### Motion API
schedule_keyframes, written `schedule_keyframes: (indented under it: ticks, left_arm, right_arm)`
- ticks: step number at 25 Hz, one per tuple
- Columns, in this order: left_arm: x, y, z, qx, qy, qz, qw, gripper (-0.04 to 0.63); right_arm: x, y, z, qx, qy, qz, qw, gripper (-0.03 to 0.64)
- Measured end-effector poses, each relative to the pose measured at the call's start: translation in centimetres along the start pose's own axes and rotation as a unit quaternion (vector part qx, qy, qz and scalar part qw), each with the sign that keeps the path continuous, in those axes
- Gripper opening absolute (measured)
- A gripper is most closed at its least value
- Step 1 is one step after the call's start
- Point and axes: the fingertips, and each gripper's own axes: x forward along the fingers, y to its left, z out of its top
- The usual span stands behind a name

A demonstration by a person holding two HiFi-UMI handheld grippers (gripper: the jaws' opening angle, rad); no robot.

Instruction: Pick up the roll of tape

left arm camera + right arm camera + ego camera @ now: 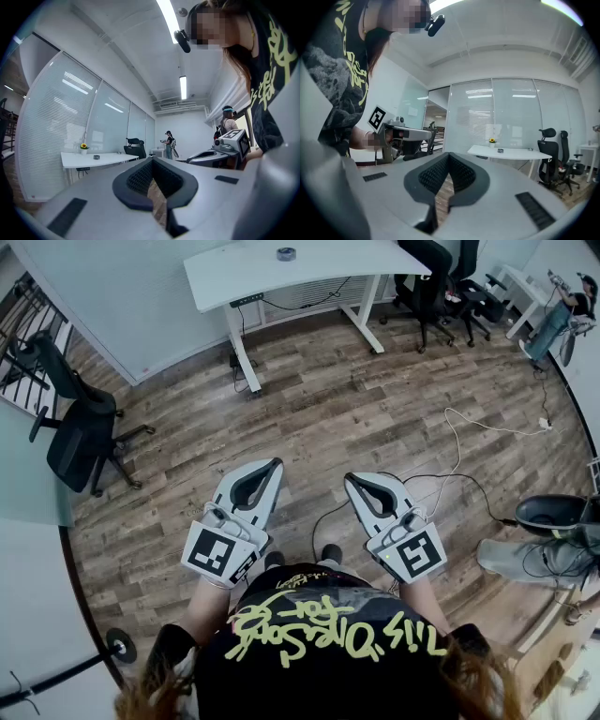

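The roll of tape (286, 253) is a small dark ring lying on a white desk (328, 263) at the far end of the room. It shows tiny in the left gripper view (96, 157) and in the right gripper view (500, 150). My left gripper (272, 465) and right gripper (354, 478) are held side by side close to my body, over the wooden floor, far short of the desk. Both point level toward it. The left gripper's (151, 161) jaws are shut with nothing between them, and so are the right gripper's (449, 157).
A black office chair (80, 432) stands at the left, and more chairs (436, 292) are beside the desk at the right. Cables (469, 442) trail over the floor at the right. A small flower pot (491, 141) sits on the desk. A person (168, 143) stands far back.
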Motion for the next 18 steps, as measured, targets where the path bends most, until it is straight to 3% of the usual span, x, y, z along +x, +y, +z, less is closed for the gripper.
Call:
schedule_keyframes:
  ticks: [11, 18]
  left_arm:
    - [-0.2, -0.6, -0.4, -0.001, 0.000, -0.002, 1.0000, -0.008]
    - [-0.1, -1.1, -0.7, -0.006, 0.004, -0.004, 1.0000, -0.008]
  right_arm:
    - [-0.6, 0.1, -0.6, 0.000, 0.003, -0.002, 1.000, 0.002]
    - [-0.9, 0.4, -0.3, 0.026, -0.011, 0.007, 1.000, 0.003]
